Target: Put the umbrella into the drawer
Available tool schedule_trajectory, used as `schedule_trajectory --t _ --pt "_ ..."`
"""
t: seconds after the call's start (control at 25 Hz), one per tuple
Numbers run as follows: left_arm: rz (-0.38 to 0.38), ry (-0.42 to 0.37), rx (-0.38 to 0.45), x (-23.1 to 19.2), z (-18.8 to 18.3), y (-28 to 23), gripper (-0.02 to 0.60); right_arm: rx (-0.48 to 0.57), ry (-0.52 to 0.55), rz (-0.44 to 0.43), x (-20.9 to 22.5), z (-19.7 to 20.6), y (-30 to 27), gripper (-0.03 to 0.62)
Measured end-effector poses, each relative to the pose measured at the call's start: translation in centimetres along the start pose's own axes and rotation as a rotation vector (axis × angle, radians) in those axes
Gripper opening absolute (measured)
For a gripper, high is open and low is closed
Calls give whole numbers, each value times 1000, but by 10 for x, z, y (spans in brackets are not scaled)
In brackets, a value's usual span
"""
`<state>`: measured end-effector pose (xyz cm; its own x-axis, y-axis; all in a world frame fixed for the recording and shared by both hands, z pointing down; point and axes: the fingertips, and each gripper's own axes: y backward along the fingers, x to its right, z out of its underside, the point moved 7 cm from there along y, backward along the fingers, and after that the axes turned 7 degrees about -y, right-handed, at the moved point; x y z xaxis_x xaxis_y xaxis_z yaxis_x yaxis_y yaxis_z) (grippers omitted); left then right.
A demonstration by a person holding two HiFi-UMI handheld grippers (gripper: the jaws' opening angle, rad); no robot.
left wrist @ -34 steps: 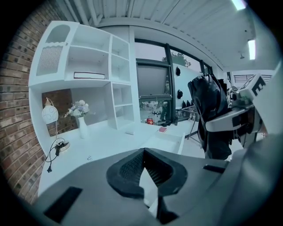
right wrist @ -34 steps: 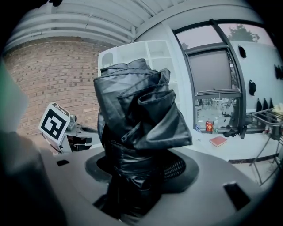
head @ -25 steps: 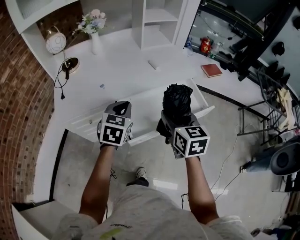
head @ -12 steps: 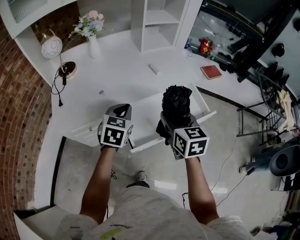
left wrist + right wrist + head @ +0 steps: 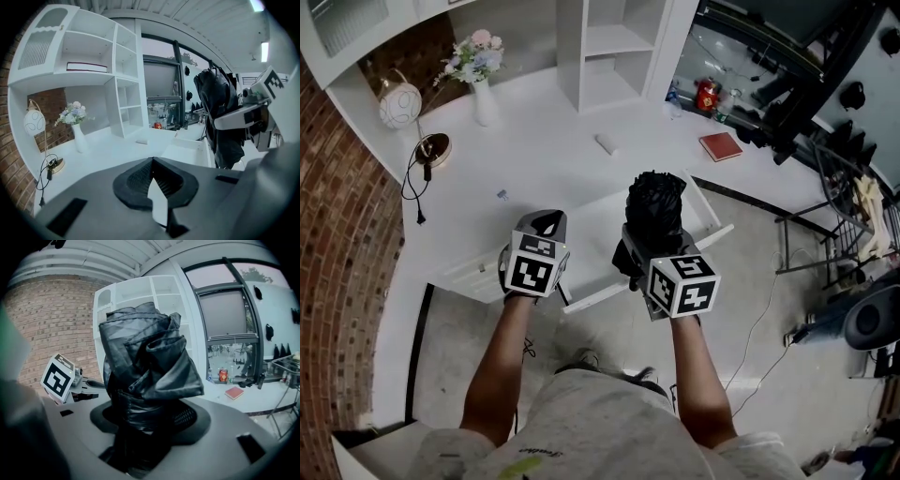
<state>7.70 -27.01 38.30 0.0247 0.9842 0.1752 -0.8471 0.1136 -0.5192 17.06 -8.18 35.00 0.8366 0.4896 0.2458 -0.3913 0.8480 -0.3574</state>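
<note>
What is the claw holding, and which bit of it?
The right claw grips the folded black umbrella around its lower part; the bunched fabric sticks up above. The left claw is shut and holds nothing.

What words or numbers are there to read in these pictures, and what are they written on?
No text reads clearly anywhere.
marker cubes: black-and-white square patterns, no letters.
red book: nothing on the cover can be made out.
red can: label too small to read.
shelf book: spine too blurred to read.
shorts: yellowish print, too blurred to read.
</note>
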Motion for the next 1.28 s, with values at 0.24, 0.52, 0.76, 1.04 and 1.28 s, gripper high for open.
schedule_trajectory --t 0.24,0.52,0.76,1.04,1.28 --pt "-8 -11 21 0 0 -10 -3 27 -2 -6 7 -2 -6 256" --pt "-43 -4 10 0 -1 -19 -3 46 22 -36 24 -8 -18 256" --pt "-104 12 -10 5 -11 -33 -3 31 30 -97 49 -15 -32 256" --pt "-187 61 -59 11 -23 -44 -3 -13 46 -184 80 -28 -51 256" --pt "-251 100 -96 20 -35 -51 -3 -54 57 -248 104 -38 -61 256"
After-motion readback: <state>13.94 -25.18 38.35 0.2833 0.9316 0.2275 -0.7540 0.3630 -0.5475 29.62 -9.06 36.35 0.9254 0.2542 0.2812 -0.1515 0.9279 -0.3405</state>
